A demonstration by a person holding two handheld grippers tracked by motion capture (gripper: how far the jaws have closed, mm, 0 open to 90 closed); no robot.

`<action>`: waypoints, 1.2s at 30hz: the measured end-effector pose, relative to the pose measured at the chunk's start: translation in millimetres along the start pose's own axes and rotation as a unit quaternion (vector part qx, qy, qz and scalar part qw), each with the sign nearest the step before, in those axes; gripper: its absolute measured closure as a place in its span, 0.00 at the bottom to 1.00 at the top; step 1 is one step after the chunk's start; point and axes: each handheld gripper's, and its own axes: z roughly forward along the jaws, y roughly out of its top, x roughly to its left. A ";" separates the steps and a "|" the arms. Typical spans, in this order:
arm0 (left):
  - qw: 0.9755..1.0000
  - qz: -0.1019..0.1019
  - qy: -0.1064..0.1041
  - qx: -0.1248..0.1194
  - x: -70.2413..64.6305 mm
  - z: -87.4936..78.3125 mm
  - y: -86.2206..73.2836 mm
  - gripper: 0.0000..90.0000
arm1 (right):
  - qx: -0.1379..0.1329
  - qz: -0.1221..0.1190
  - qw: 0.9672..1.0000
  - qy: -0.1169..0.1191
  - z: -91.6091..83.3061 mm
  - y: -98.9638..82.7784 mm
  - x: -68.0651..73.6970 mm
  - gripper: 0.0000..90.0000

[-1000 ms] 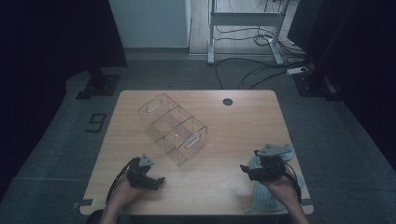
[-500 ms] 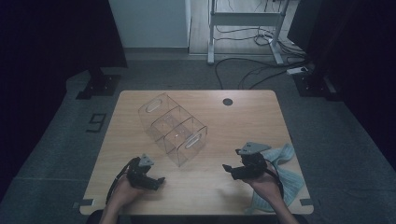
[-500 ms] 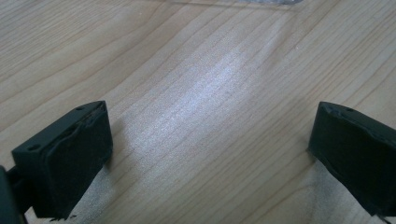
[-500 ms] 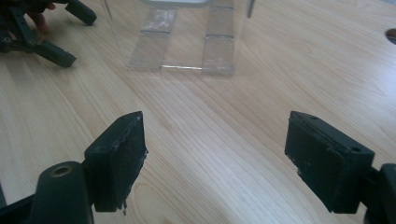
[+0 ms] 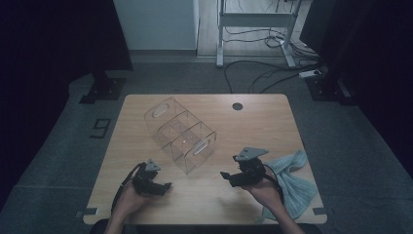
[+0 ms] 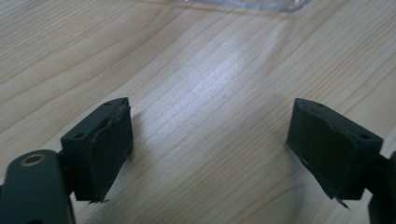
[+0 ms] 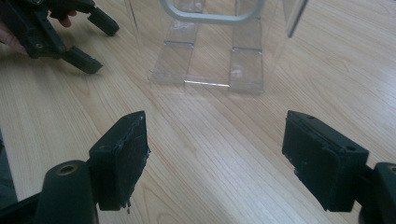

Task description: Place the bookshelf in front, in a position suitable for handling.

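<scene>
Moved since the earlier high views: right gripper [image 5: 229, 176], shifted toward 9 o'clock, off the blue-green cloth [image 5: 297, 183] and onto bare wood near the clear box [image 5: 181, 134]. Jaws eased slightly closer in that time, nothing between them. Spread wide in the right gripper view [image 7: 215, 158], only table [image 7: 224, 186] in the gap. Held low over the wood, pointing toward 9 o'clock in the high view, grey three-cornered plate on top.

Left gripper [image 5: 165, 186] kept in place at the 7 o'clock part of the table [image 5: 272, 122], pointing toward 3 o'clock. Jaws just narrowed a little, yet standing well apart in the left gripper view [image 6: 210, 149], bare wood between them.

Clear box at the table's centre, lying diagonally from 11 o'clock to 5 o'clock, divided into compartments, oval handle slot in each end wall. Near end between the two grippers, slightly toward 12 o'clock of them, touching neither. Same near end with its handle slot [image 7: 210, 14] at 12 o'clock in the right gripper view; box edge [image 6: 243, 3] at 12 o'clock in the left gripper view.

Cloth crumpled at the 4 o'clock corner, under the right forearm. Small dark round spot [image 5: 237, 106] near the far edge.
</scene>
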 end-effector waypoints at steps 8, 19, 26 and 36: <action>1.000 0.005 0.007 -0.027 -3.2 -8.3 5.5 0.30 | -0.003 -0.003 1.000 0.013 9.1 7.4 4.5 0.28; 0.999 0.026 0.009 -0.031 -8.4 -8.4 7.5 0.32 | -0.013 -0.013 0.999 0.036 20.1 22.8 17.1 0.34; 0.999 0.016 0.022 -0.029 -0.9 -9.7 4.0 0.31 | -0.016 -0.025 0.998 0.049 29.2 35.0 26.6 0.39; 0.999 0.011 0.029 -0.023 2.8 -9.0 2.3 0.31 | -0.023 -0.033 0.997 0.062 42.1 47.6 35.2 0.39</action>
